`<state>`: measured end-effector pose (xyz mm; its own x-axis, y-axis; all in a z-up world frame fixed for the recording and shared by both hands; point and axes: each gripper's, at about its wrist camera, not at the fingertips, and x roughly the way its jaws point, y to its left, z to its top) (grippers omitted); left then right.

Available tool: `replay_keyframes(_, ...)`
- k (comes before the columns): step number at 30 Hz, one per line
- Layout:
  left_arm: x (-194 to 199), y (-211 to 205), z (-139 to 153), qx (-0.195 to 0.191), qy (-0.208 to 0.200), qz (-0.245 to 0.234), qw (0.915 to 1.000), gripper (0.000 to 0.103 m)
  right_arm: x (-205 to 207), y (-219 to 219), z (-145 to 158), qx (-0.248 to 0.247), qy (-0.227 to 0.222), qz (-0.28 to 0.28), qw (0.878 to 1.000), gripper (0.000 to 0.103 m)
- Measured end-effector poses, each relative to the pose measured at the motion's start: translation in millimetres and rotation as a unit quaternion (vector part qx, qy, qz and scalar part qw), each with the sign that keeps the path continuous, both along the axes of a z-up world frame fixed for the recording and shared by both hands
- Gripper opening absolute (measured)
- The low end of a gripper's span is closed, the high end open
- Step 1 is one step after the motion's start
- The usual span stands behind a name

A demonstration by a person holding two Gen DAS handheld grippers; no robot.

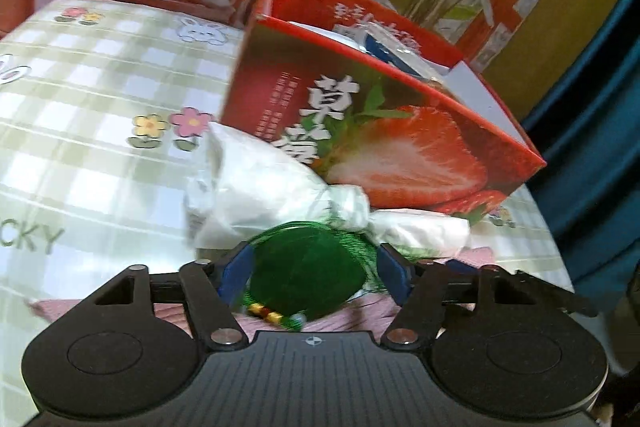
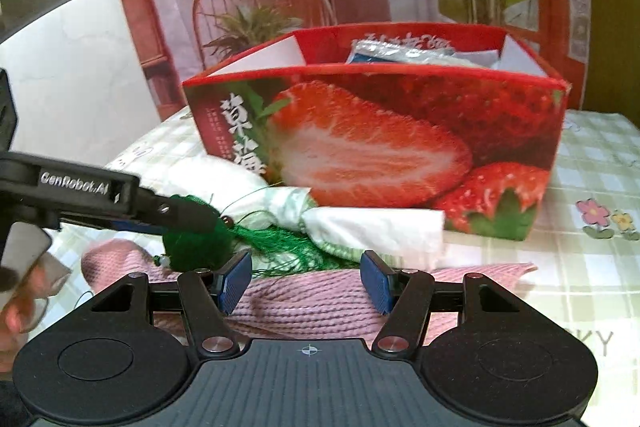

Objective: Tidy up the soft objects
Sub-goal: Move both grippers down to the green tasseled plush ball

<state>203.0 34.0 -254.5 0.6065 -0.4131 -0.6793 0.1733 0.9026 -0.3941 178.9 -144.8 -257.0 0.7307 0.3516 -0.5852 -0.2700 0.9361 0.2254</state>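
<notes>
The left tongs (image 1: 312,277) straddled the green tassel ball (image 1: 306,275) unclenched, the right tongs (image 2: 306,281) gaped over the pink cloth (image 2: 304,301); each should close centred before lifting toward the strawberry box (image 2: 376,139) ahead.

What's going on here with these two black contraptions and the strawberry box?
A person is tidying soft things on a checked tablecloth, one claw in each hand. The left claw has a green tasselled pom-pom between its pads. The right claw is open over a pink knitted cloth. A white plastic bag lies against the strawberry box, which already holds some packets.
</notes>
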Motion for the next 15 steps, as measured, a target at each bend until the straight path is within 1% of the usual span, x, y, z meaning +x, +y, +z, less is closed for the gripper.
replay_keyframes(2, 0.6, -7.1, 0.0, 0.008, -0.005, -0.007, 0.9999, 0.068, 1.4, 1.7, -1.9, 0.001, 0.002, 0.008, 1.0, 0.057)
replay_keyframes(6, 1.8, -17.6, -1.2, -0.006, -0.005, -0.024, 0.9997, 0.06, 0.4, 9.1, -3.4, -0.004, -0.001, 0.03, 1.0, 0.057)
replay_keyframes(9, -0.9, -26.4, -1.5, 0.0, -0.007, -0.032, 0.9995, 0.06, -0.6, 13.0, -3.7, -0.006, -0.002, 0.043, 0.999, 0.057)
replay_keyframes(15, -9.3, -29.7, -5.7, -0.019, -0.002, -0.043, 0.9989, 0.059, -10.7, 22.6, -2.0, -0.015, -0.009, 0.073, 0.997, 0.057)
